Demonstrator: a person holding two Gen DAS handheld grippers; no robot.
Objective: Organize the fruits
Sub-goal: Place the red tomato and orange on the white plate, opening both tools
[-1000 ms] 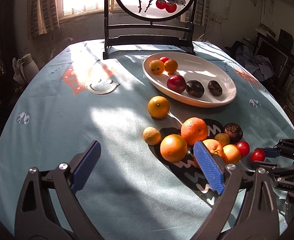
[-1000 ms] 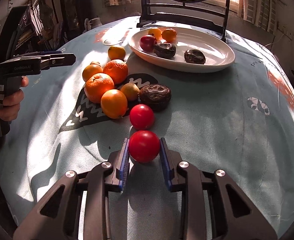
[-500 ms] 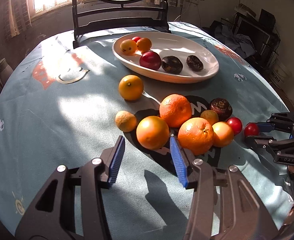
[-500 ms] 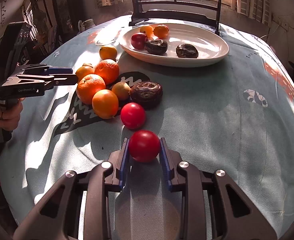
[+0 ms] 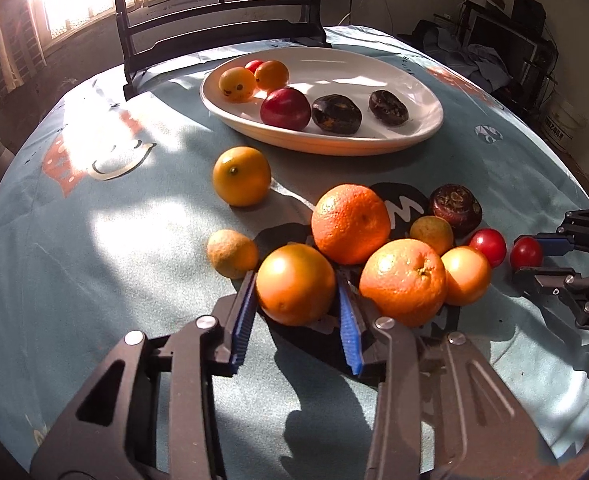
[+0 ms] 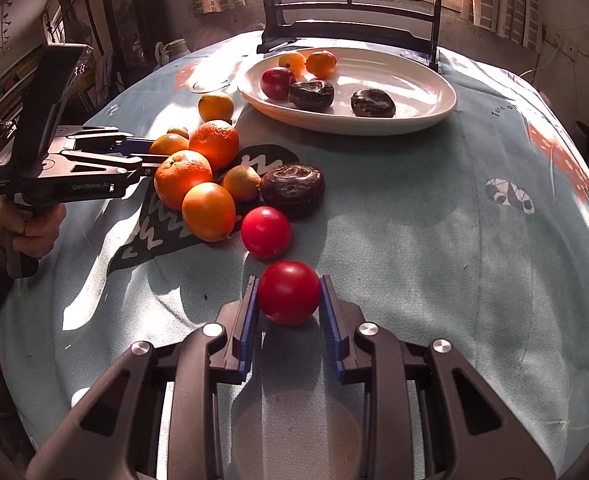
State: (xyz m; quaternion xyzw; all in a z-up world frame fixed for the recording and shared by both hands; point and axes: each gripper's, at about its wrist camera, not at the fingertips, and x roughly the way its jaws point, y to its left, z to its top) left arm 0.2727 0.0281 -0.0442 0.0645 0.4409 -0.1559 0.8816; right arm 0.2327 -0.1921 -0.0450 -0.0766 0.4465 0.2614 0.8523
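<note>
Round table under a teal printed cloth [image 5: 94,280]. At the far side sat a white oval plate [image 5: 426,100] holding six pieces of fruit. On the near cloth, a loose cluster of oranges and darker fruit. Left gripper [image 5: 294,312] straddled a smooth orange [image 5: 295,284]; left blue pad touched the peel, right pad looked just off it, so grip not confirmed. The orange rested on the cloth at the cluster's near left. Right gripper [image 6: 288,300] was clamped on a small red fruit [image 6: 288,292], near of a second red fruit [image 6: 265,232].
</note>
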